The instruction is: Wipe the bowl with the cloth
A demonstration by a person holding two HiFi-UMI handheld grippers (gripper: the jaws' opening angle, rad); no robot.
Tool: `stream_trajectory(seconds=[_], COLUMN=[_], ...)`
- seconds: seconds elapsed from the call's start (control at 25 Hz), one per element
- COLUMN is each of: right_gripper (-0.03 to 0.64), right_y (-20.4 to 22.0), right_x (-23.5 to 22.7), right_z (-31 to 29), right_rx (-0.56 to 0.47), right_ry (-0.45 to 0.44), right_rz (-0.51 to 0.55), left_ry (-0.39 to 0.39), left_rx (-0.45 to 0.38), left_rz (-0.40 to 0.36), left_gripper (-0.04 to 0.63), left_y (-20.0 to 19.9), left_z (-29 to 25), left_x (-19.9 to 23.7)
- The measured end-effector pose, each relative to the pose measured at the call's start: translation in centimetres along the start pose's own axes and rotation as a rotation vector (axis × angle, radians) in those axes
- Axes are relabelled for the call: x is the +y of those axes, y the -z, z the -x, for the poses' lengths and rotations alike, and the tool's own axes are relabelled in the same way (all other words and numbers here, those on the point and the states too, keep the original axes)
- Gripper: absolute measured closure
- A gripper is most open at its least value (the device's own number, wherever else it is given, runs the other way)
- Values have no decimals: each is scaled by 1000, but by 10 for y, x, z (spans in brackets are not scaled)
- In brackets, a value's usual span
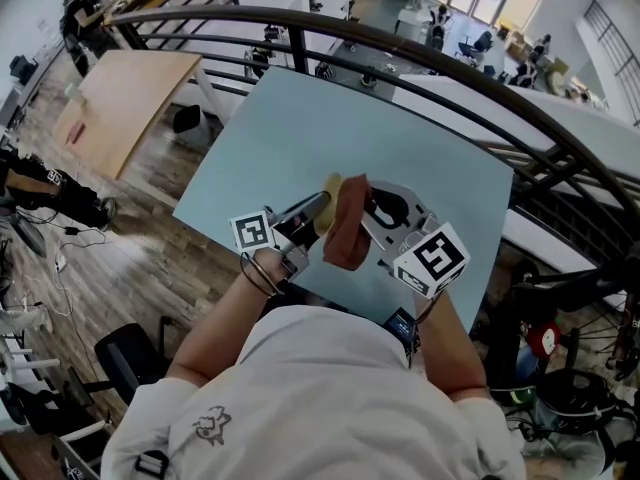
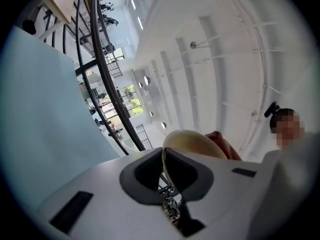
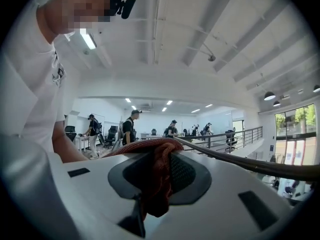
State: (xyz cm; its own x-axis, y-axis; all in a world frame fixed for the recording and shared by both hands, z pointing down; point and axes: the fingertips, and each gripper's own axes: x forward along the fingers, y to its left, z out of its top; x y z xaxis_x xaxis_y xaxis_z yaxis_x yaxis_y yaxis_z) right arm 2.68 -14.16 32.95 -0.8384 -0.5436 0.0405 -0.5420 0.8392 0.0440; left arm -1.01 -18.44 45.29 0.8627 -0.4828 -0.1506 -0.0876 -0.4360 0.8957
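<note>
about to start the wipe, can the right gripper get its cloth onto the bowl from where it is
Probably yes. The right gripper is shut on the cloth, which hangs close beside the bowl, and the left gripper clamps that bowl by its rim. Nothing shows between them.

Pale blue table beside curved black railing; wood floor; white ceiling, strip lights.

Person wore a white short-sleeved T-shirt with a small dark print near one shoulder. Thin dark bands ringed the left wrist, and a dark watch the right. Left gripper and right gripper had white shells with dark grey pads. The left cube and right cube were white and bore black square markers.
</note>
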Motion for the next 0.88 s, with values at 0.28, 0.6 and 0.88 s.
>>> stream_trajectory(seconds=[0.28,0.6,0.88], right_gripper=[526,526,526], right_y=[1,33,52], right_x=[-36,-36,3], right_z=[8,-4,-19], right_rx=[-22,43,102], right_ry=[86,58,-31], right_rz=[-65,-145,-154], left_ry=[207,397,328], left_rx=[103,29,-43], left_rz=[-92,-13,-60], left_gripper=[571,569,563], left_y=[20,3,-26], left_z=[-13,-25,-27], left_x=[-50,-92,-93])
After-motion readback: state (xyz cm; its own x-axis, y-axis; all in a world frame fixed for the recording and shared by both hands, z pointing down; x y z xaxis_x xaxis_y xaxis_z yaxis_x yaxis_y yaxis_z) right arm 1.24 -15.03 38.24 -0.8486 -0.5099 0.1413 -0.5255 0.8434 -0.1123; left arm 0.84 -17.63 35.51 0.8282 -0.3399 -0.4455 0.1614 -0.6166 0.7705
